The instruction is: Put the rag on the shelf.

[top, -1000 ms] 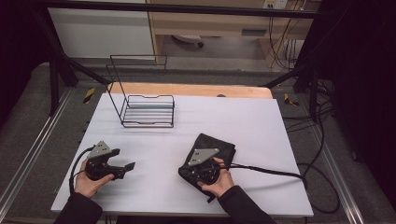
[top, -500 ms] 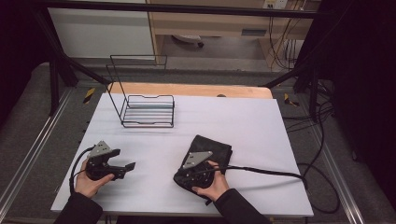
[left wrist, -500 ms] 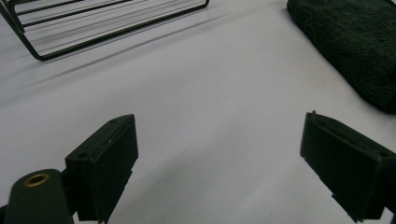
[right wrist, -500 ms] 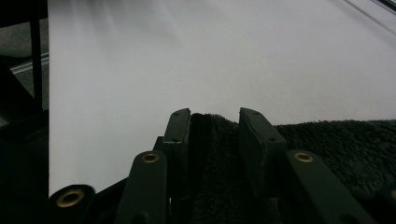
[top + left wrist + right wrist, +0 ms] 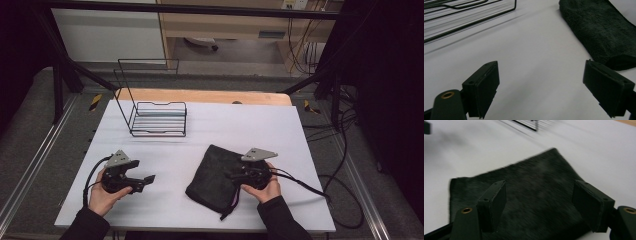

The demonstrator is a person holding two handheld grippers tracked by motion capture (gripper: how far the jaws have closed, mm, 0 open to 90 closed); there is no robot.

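Right gripper view, black fuzzy pouch [image 5: 529, 192] flat under right gripper [image 5: 539, 205], jaws just spreading, nothing pinched, left gripper [image 5: 541, 87] spread wide, pouch right of it.

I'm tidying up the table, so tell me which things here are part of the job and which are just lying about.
In the job:
pouch, flat on the table
right gripper, jaws just opened, nothing gripped
left gripper, open

Lying about:
wire rack, far left of the table

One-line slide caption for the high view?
Right gripper, jaws just opened, over the black pouch; left gripper open beside it.
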